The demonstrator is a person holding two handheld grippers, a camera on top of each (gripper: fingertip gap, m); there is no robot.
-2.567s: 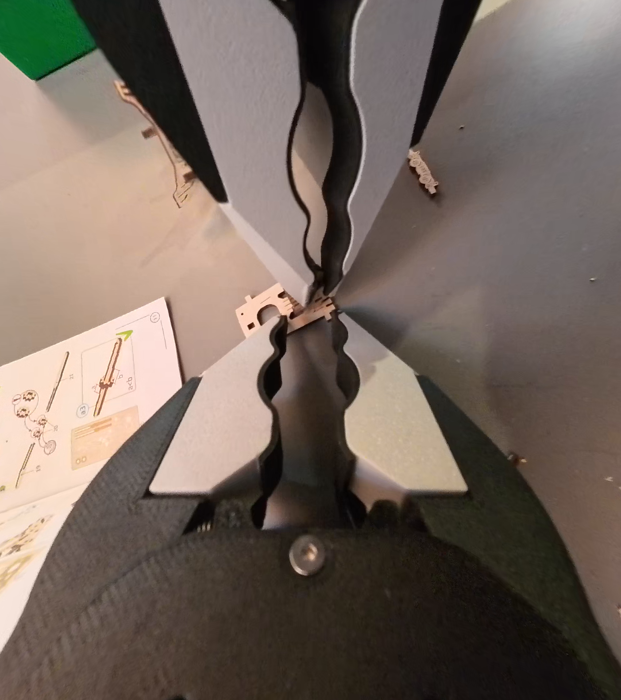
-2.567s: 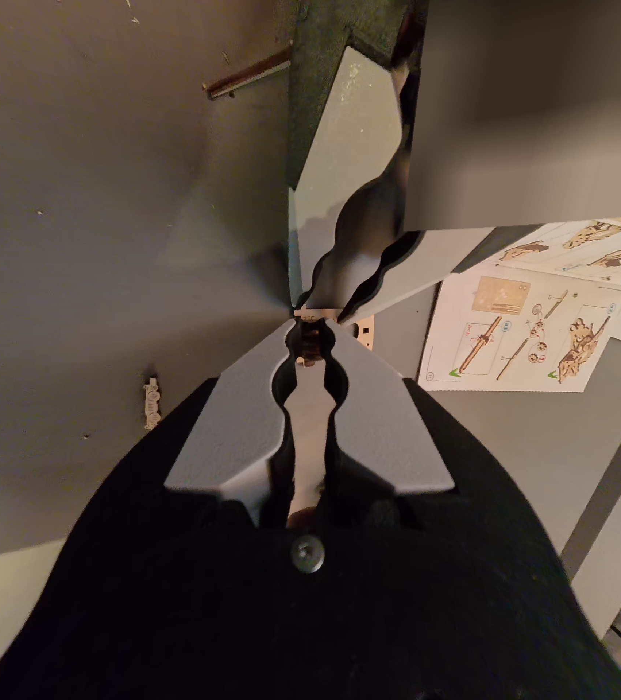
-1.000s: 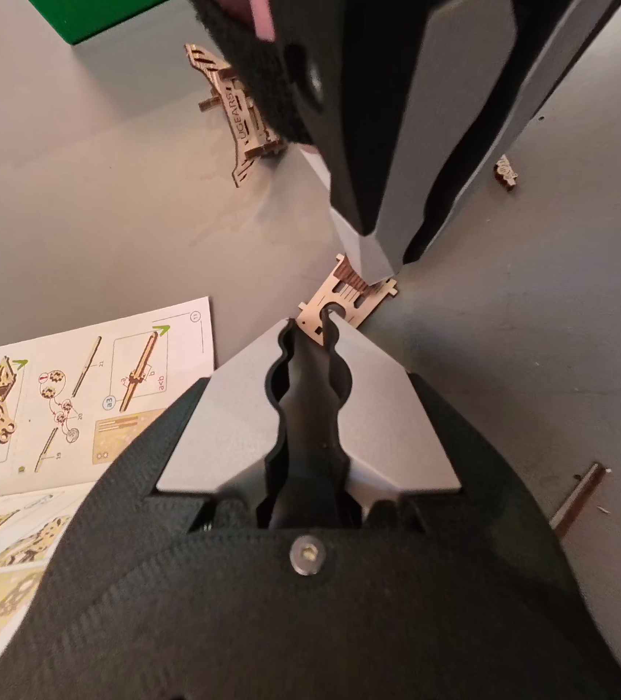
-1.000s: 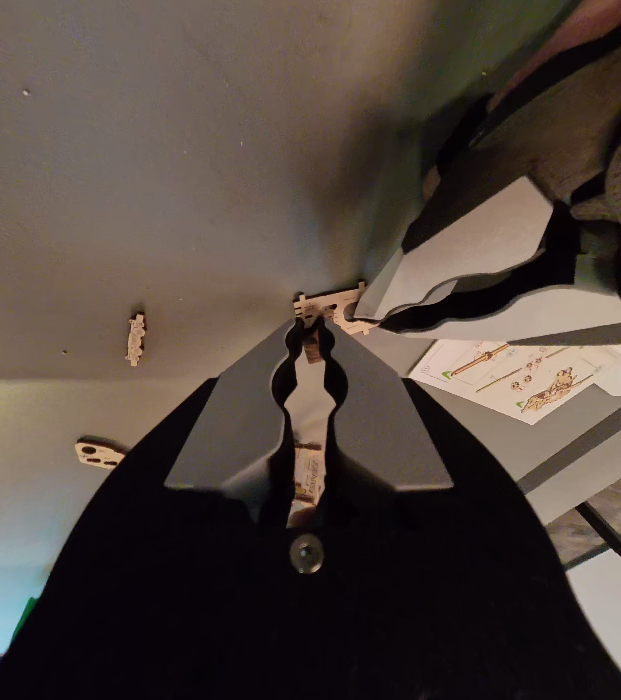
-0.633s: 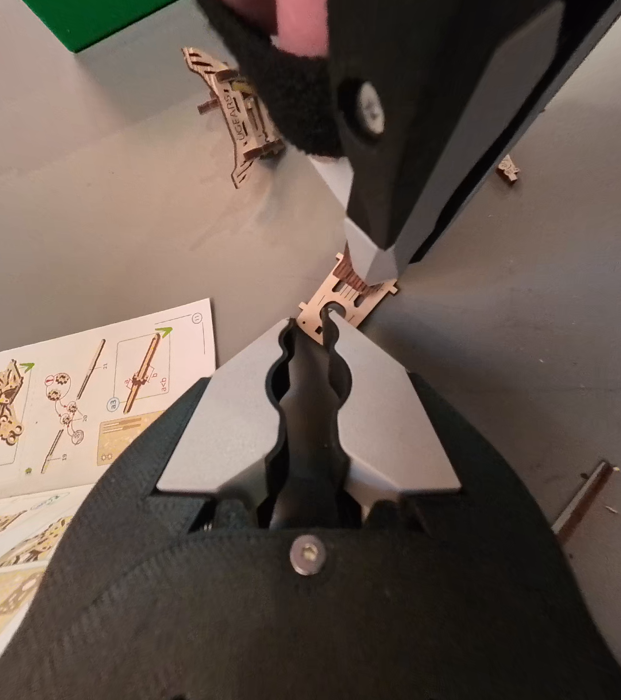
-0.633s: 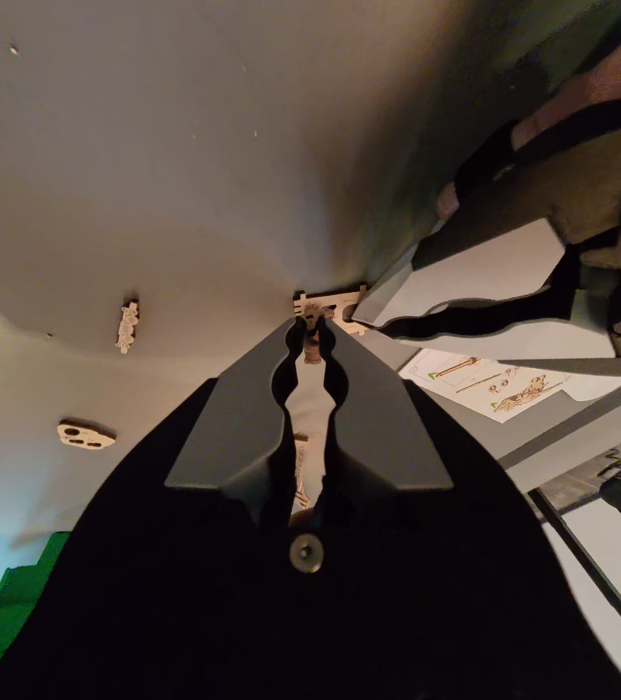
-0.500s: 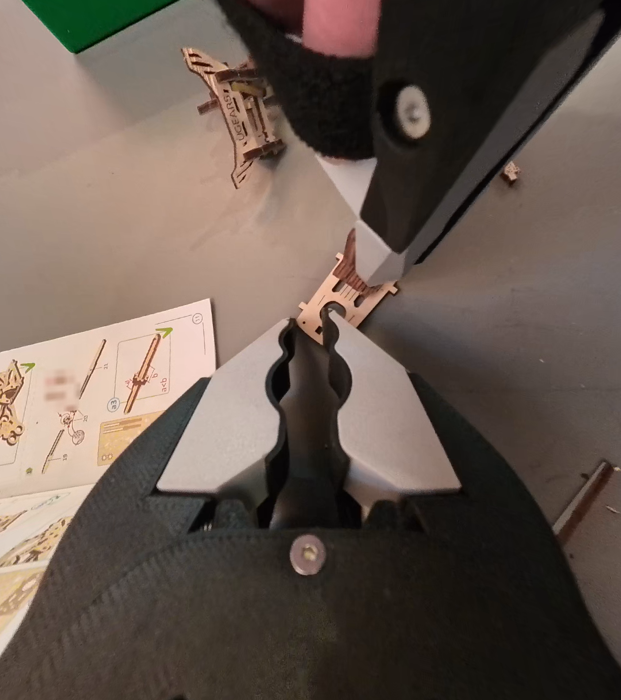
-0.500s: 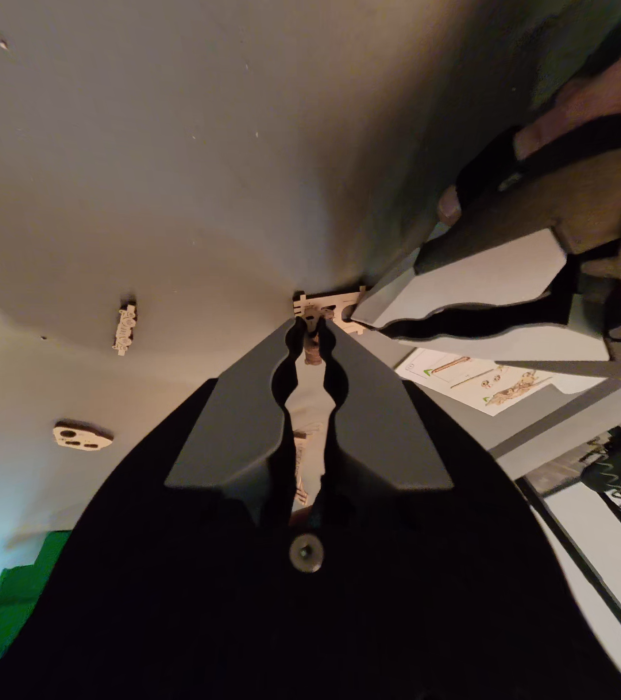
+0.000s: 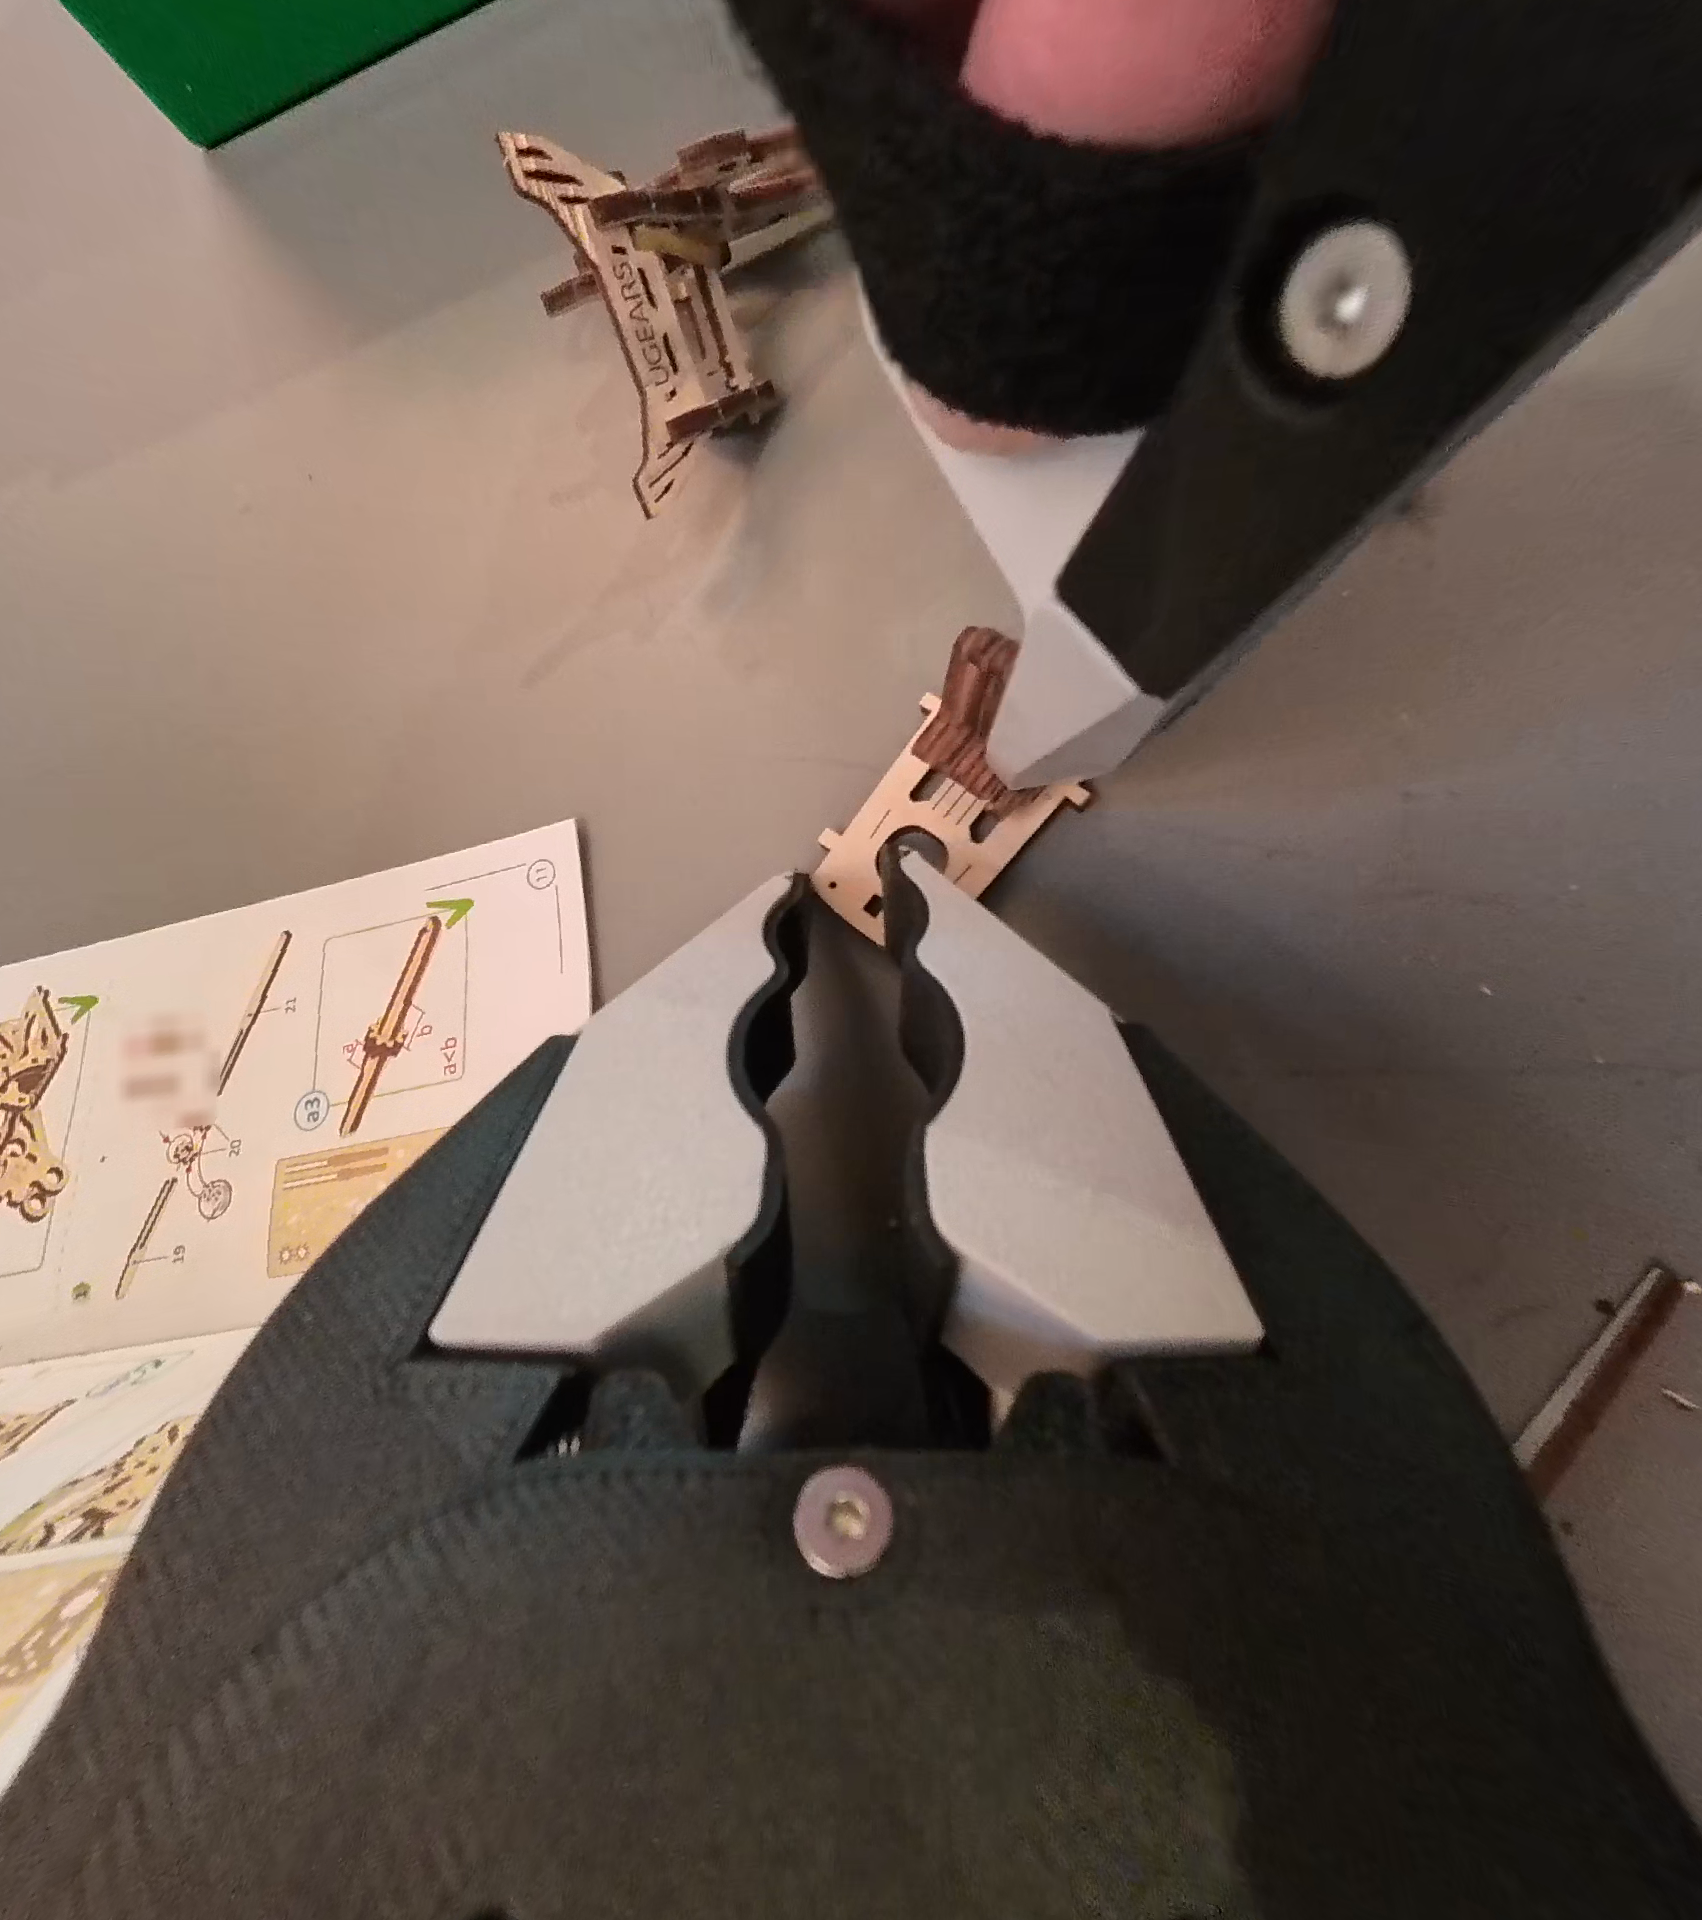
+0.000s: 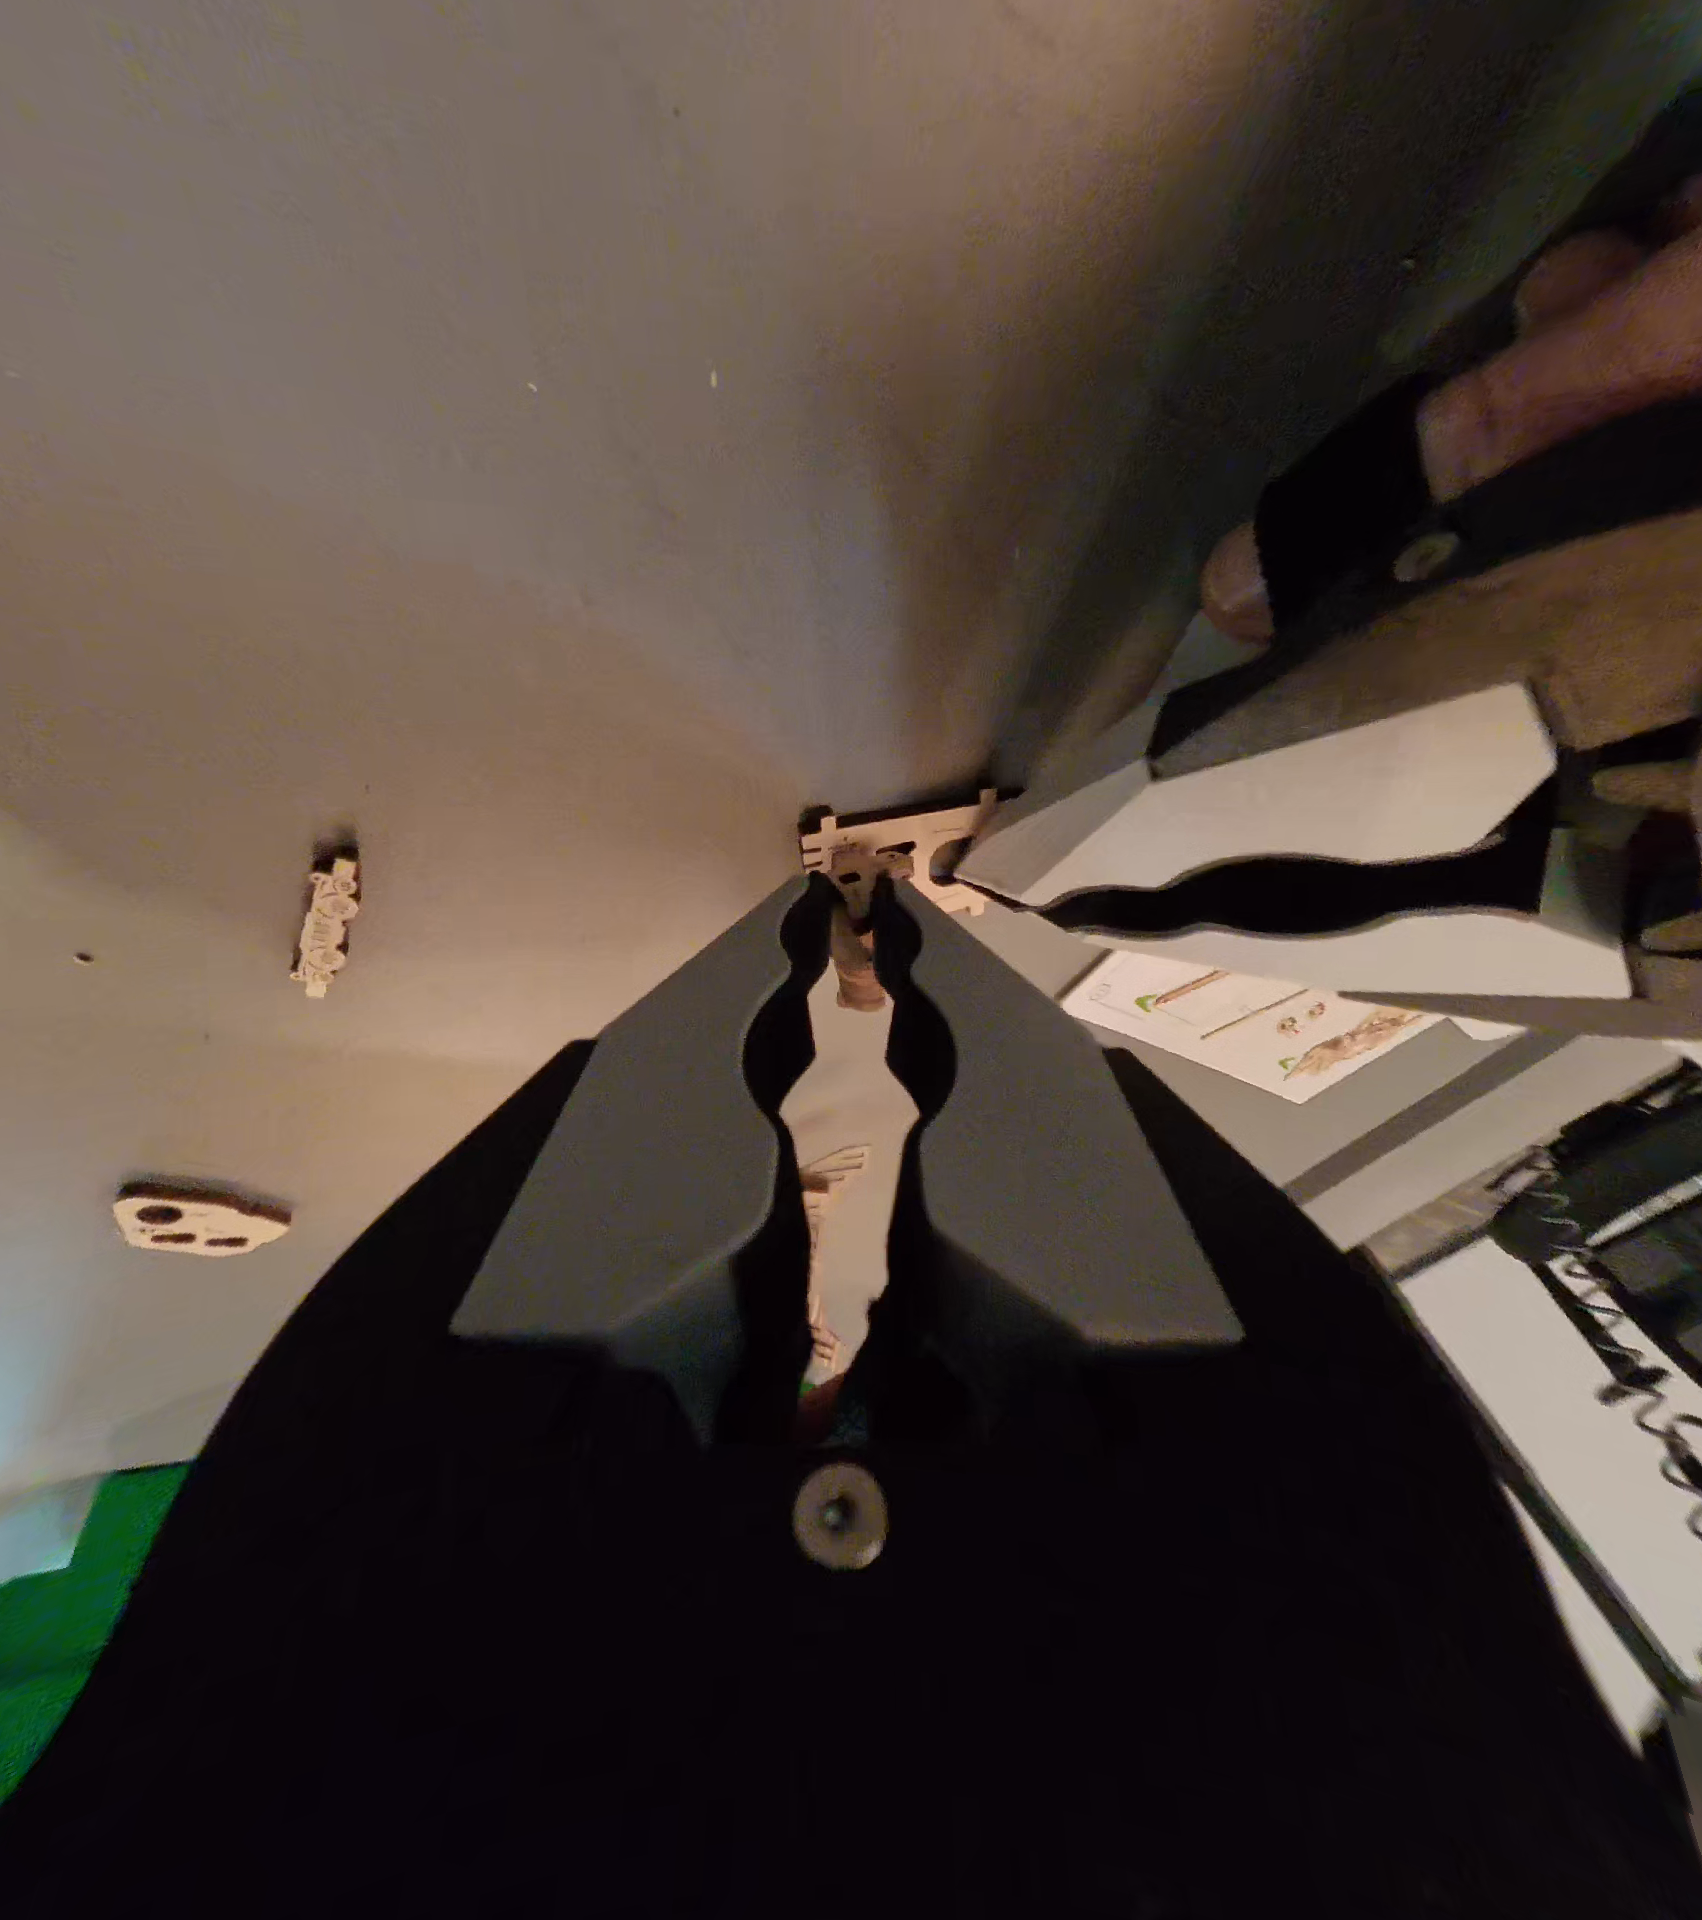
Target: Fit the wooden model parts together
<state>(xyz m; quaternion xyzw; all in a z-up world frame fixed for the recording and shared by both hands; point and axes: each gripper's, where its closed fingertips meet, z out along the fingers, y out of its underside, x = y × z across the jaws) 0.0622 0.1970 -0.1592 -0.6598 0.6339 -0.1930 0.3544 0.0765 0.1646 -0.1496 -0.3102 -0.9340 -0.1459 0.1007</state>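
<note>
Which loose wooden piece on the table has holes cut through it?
The oval piece nearer the right gripper's base: dark holes cut through it. The narrow strip farther up is bumpy-edged, no clear holes.

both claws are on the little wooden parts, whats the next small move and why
Probably press the dark curved piece a little deeper into the flat plate. The left claw pinches the plate's near edge and the right claw grips the curved piece, which stands up out of the plate's far side, so it looks only partly seated. Keep the plate steady while pushing.
</note>
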